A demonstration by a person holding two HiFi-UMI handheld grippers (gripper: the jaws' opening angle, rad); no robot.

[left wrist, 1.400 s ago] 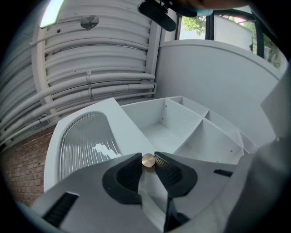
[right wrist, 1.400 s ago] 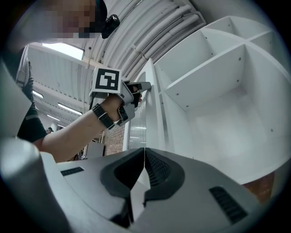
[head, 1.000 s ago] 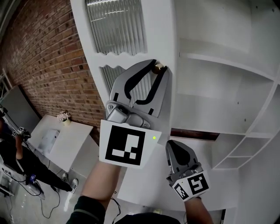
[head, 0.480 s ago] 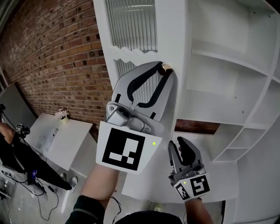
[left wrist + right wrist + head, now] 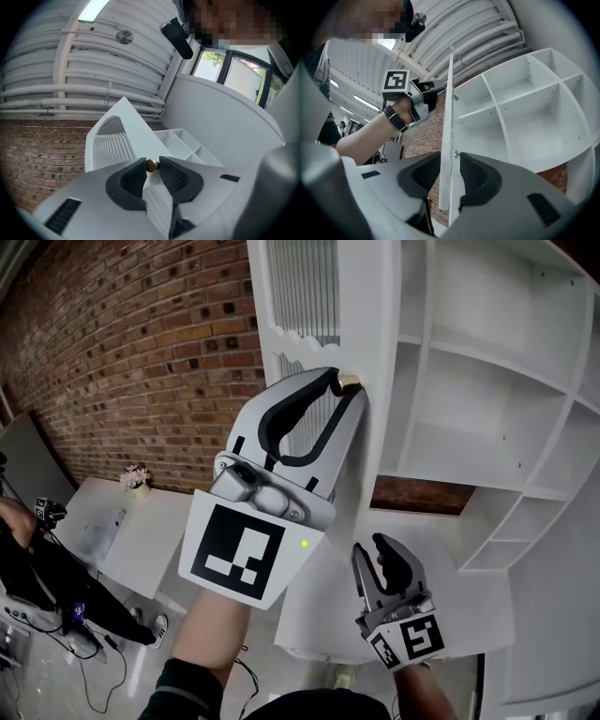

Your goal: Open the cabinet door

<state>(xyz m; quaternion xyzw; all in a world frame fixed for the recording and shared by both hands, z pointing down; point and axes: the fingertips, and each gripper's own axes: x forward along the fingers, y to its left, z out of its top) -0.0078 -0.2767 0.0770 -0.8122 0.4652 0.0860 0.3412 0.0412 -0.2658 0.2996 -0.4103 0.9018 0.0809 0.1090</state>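
The white cabinet door with ribbed glass [image 5: 371,315] has swung wider. The left gripper [image 5: 343,390] has its jaws pinched on the door's small brass knob [image 5: 151,164]. The right gripper [image 5: 384,557] hangs below it, jaws apart.

Grey left gripper [image 5: 343,382], right gripper [image 5: 373,555], black-padded jaws

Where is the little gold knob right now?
In the head view the gold knob sits upper middle, on the edge of the white cabinet door, pinched between the left tongs, just left of the open shelves.
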